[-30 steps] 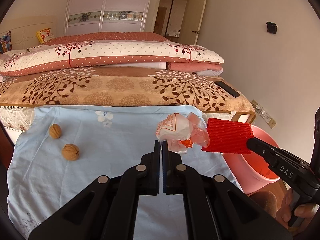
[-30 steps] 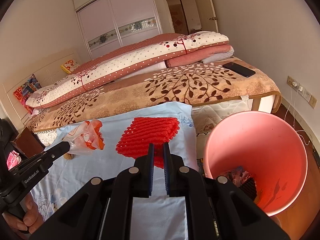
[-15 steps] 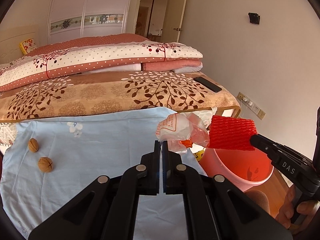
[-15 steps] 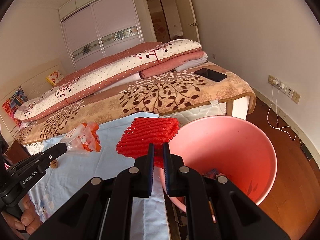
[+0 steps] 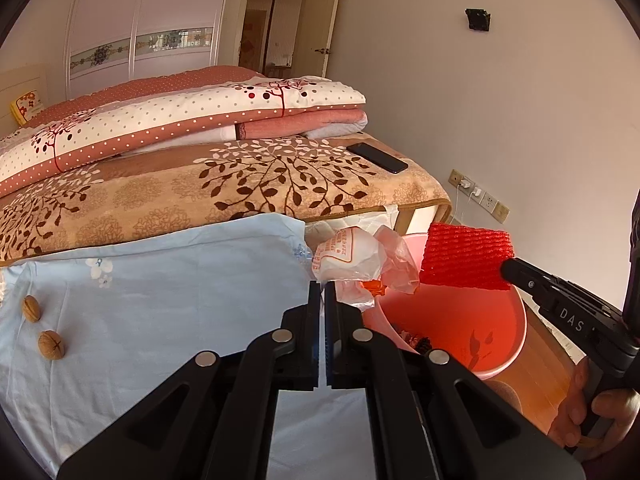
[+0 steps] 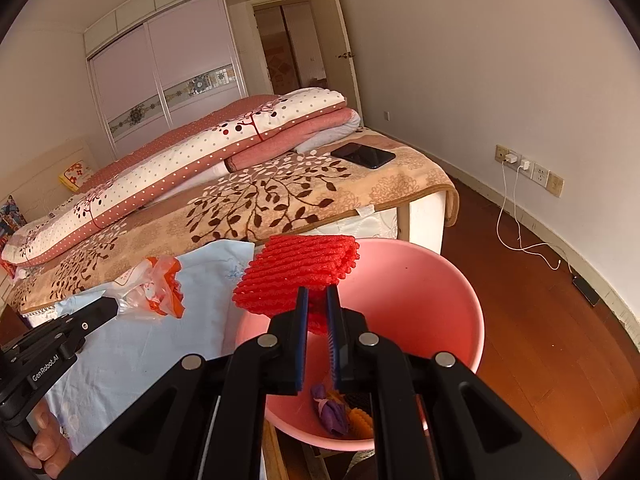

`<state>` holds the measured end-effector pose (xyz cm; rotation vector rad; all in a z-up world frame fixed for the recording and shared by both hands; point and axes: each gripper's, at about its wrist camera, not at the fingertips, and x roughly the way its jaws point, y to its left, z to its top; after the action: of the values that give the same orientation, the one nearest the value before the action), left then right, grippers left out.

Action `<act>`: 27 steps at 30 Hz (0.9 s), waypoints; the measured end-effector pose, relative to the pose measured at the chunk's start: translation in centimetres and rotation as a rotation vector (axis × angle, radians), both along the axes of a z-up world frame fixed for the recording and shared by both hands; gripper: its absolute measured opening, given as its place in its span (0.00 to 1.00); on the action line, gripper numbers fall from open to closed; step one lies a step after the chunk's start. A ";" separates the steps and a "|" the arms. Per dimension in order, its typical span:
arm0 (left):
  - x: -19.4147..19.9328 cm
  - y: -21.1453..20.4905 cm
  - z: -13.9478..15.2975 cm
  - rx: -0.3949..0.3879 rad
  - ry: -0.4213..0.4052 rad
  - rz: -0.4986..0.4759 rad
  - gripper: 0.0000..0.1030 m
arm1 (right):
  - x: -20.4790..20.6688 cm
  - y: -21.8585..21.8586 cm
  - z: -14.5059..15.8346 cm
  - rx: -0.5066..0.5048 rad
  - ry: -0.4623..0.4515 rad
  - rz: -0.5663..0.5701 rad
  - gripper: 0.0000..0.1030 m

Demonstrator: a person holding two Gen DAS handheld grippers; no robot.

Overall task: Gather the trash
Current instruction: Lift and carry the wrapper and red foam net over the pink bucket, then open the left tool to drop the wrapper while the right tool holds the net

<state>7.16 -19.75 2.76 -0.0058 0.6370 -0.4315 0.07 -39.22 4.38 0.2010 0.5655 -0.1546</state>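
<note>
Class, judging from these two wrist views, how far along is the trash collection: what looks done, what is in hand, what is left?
Done: some scraps already lie in the pink plastic bin. In hand: the right gripper clamps a red foam net sleeve over the bin; the left gripper pinches a crumpled white-and-orange plastic bag near its rim. Left: dropping both. Two walnuts sit on the pale blue sheet.

My left gripper (image 5: 323, 292) points forward and downward, jaws clamped together. My right gripper (image 6: 318, 300) sits at its three o'clock, jaws pinched nearly closed, a hand (image 5: 592, 416) wrapped around its handle.
</note>
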 end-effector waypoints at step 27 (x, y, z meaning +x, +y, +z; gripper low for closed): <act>0.4 -7.8 -2.2 0.068 0.019 -0.147 0.01 | -0.7 -3.3 -2.3 -0.045 0.043 -0.092 0.08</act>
<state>7.60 -27.57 0.57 0.1023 0.6728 -0.5516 -0.67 -42.49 2.07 0.1805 0.5957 -0.2617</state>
